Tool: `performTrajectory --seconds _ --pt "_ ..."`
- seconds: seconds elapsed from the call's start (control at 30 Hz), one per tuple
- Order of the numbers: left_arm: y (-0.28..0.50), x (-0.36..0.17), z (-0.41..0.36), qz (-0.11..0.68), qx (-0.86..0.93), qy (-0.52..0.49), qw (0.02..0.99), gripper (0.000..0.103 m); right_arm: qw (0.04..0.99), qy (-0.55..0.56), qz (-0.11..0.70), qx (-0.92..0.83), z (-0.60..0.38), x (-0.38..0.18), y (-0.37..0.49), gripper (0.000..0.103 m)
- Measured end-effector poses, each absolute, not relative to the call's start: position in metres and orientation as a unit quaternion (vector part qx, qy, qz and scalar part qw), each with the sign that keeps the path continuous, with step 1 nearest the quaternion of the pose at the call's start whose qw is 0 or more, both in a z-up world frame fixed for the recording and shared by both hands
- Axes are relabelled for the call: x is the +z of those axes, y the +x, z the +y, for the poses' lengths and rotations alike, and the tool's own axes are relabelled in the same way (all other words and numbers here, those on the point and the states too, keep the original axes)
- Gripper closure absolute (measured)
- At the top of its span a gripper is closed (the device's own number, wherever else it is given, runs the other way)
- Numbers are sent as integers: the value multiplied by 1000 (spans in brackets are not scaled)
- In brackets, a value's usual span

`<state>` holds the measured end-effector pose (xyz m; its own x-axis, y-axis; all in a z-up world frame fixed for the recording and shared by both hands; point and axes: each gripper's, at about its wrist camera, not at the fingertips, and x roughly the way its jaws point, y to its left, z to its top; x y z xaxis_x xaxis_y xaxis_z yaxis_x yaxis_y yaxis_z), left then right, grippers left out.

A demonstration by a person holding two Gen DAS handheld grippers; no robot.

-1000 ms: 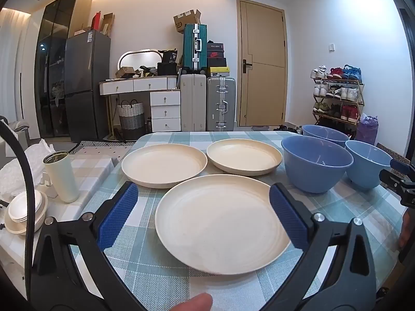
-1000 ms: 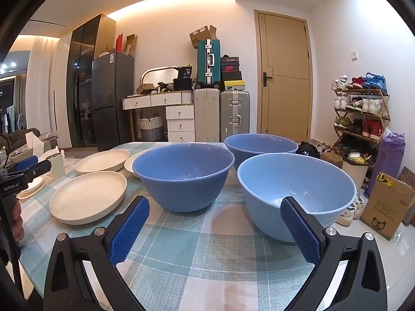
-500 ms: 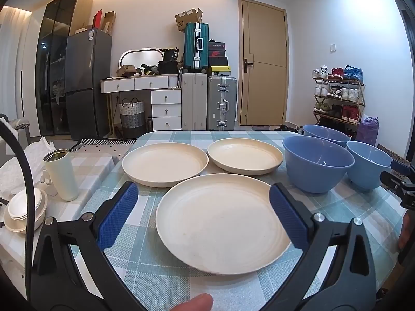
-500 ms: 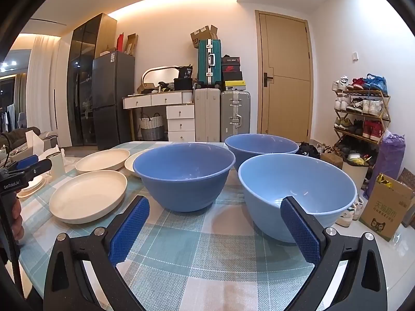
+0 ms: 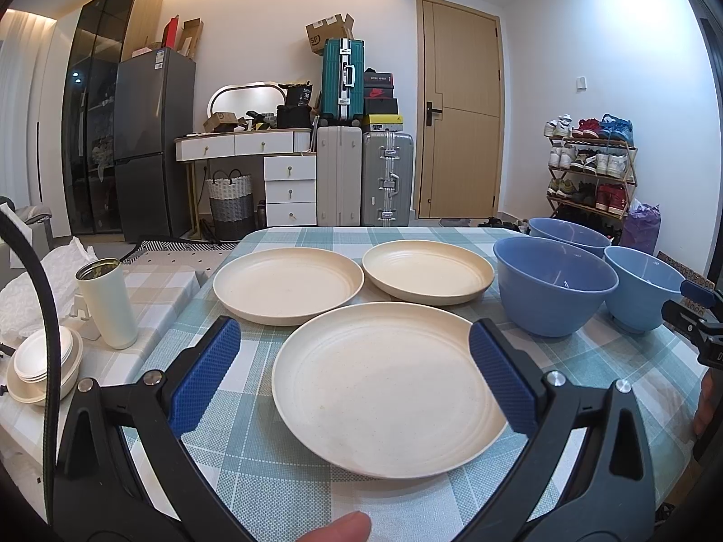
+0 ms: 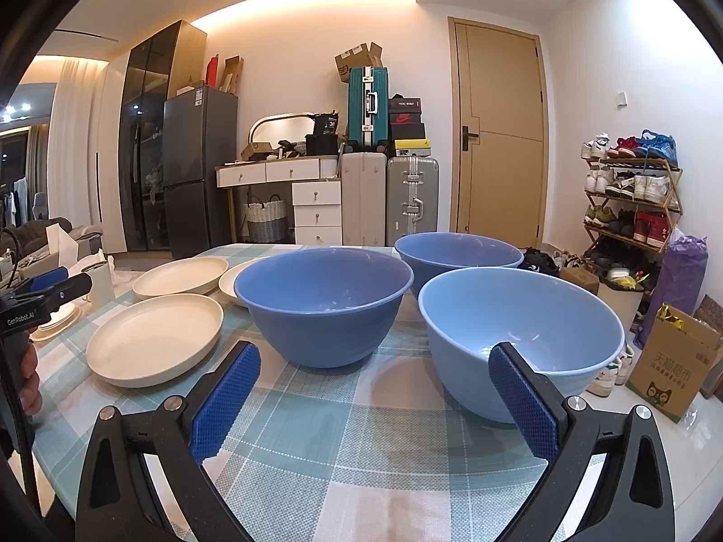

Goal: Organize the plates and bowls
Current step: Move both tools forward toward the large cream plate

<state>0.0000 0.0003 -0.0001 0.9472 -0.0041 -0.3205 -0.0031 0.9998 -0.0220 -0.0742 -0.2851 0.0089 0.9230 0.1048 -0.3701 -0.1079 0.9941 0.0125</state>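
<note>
progress: nothing stacked yet | three plates (image 5: 388, 388) spread left of three bowls (image 6: 325, 307) on surface (image 6: 361, 424) | left gripper (image 5: 352, 370) spread wide, empty, facing nearest plate | right gripper (image 6: 375, 402) likewise, facing bowls

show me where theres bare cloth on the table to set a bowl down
Bare tablecloth lies at the near edge, in front of the dark blue bowl and light blue bowl. The near plate and two far plates crowd the left side; bowls nearly touch on the right.
</note>
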Motion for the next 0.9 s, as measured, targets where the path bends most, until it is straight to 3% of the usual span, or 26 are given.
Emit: performTrajectory --seconds 0.9 --pt "0 0 0 162 0 -12 987 2 980 7 189 61 -288 4 -69 0"
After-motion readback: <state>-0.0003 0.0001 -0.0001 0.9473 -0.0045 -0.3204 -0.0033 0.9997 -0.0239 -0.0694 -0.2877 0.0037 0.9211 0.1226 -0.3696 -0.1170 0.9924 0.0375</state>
